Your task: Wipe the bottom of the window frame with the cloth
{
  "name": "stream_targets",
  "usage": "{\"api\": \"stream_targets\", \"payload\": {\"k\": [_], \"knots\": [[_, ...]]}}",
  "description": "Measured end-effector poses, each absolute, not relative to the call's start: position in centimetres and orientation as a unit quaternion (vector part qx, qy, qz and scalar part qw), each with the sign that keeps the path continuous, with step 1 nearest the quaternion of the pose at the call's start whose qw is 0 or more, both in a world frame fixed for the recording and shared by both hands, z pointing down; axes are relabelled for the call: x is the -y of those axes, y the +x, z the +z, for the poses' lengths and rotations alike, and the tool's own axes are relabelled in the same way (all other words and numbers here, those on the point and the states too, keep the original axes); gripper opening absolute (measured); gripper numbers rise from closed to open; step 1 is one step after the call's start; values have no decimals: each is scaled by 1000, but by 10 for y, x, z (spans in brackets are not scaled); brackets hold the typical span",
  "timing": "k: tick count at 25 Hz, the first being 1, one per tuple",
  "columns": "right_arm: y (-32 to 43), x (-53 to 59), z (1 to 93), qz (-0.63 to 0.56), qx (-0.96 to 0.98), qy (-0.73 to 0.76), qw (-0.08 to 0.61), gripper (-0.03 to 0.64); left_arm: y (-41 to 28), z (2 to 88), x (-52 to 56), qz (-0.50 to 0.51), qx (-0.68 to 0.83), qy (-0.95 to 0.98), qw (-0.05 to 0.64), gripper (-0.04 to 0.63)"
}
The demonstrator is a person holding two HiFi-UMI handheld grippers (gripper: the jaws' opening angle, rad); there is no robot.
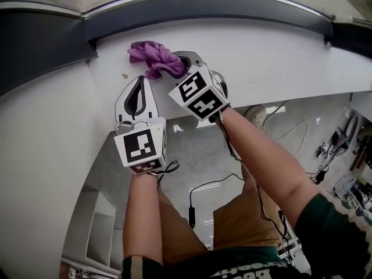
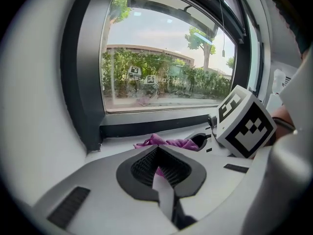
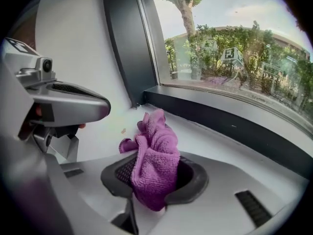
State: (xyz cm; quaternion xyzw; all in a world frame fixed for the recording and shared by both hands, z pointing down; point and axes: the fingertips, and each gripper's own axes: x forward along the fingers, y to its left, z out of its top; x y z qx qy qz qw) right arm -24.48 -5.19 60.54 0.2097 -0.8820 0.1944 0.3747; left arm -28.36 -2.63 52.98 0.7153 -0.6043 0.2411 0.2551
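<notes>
Pinching the cloth point(image 1: 152, 56), the right gripper point(image 1: 181, 63) sits on the sill point(image 1: 267, 57) near the frame point(image 1: 203, 10). The left gripper point(image 1: 140, 80) is closed, empty.

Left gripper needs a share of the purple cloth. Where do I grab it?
The loose bunched end of the cloth sticking out left of the right gripper. Open the left gripper and come from the left, low along the sill: that end lies free there.
</notes>
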Motion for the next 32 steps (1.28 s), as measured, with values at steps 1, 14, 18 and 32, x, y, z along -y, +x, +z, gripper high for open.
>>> {"api": "stream_targets", "payload": {"k": [1, 14, 18, 32], "knots": [[-240, 53, 605, 195, 881, 212, 375, 129, -280, 529, 28, 242, 602, 718, 254, 9], [-184, 49, 608, 212, 868, 233, 384, 129, -232, 531, 39, 259, 573, 735, 252, 9], [-151, 58, 608, 216, 863, 248, 384, 129, -204, 533, 45, 263, 564, 741, 252, 9], [-76, 72, 608, 230, 847, 293, 380, 129, -137, 534, 65, 263, 534, 766, 242, 9]]}}
